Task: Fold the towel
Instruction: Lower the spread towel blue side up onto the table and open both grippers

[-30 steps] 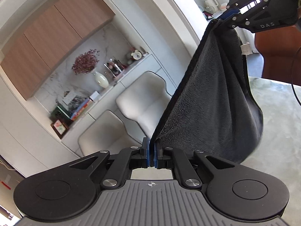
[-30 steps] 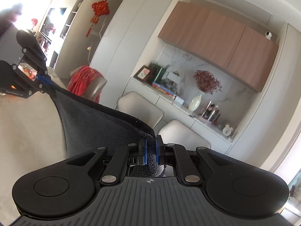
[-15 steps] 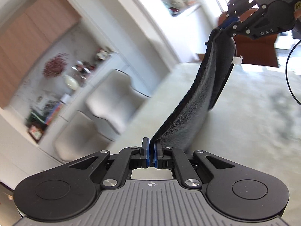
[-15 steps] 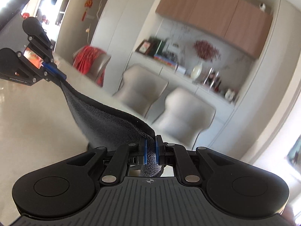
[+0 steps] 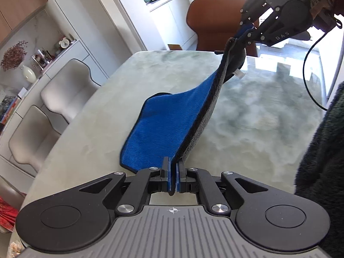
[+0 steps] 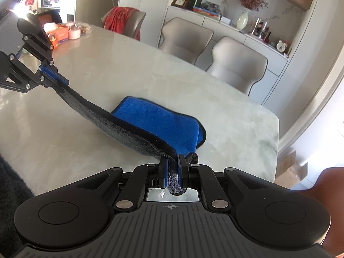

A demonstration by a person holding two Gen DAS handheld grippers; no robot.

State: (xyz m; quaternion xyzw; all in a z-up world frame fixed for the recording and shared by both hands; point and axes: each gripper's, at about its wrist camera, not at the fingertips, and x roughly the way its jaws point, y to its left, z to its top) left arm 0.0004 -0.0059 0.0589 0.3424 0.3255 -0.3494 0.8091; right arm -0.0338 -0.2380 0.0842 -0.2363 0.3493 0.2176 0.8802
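The towel (image 5: 172, 124) is blue on one side and dark grey on the other, with a black hem. Its far part lies blue side up on the marble table (image 5: 258, 116). My left gripper (image 5: 172, 178) is shut on one near corner. My right gripper (image 6: 172, 172) is shut on the other near corner and shows in the left wrist view (image 5: 243, 34). The held edge hangs stretched between them above the table. In the right wrist view the towel (image 6: 159, 122) sags from my left gripper (image 6: 53, 76) to the right one.
Two pale chairs (image 6: 234, 64) stand at the table's far side before a sideboard with a vase (image 6: 242, 19). A brown chair (image 5: 215, 19) stands at one end. Boxes and a pink tub (image 6: 74, 34) sit on the table's far end.
Both grippers came down toward the table with the towel. Its lower part now lies on the marble, blue side up, where before it hung free in the air.
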